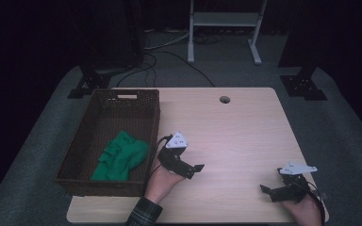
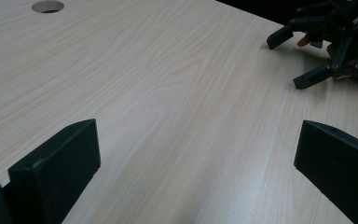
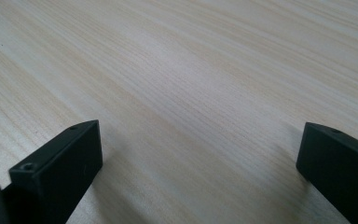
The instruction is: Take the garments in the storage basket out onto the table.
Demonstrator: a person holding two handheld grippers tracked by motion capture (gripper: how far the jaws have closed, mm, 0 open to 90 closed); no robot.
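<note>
A green cloth [image 1: 120, 157] lies crumpled in the near half of a dark wicker basket [image 1: 154, 116] at the table's left. My left gripper [image 1: 194, 171] rests low over the wooden table [image 1: 235, 136] just right of the basket, held in a hand with a plaid cuff; its jaws stand wide apart with nothing between them [image 2: 198, 140]. My right gripper [image 1: 271, 180] sits near the front right corner, also open and empty [image 3: 200, 140]. In the left gripper view, the right gripper [image 2: 286, 63] appears at the far top right, jaws spread.
A round cable hole [image 1: 225, 100] is cut in the tabletop near its far edge; it also appears in the left gripper view [image 2: 47, 6]. Beyond the table are a white metal stand [image 1: 224, 21], black stand bases and cables on grey carpet.
</note>
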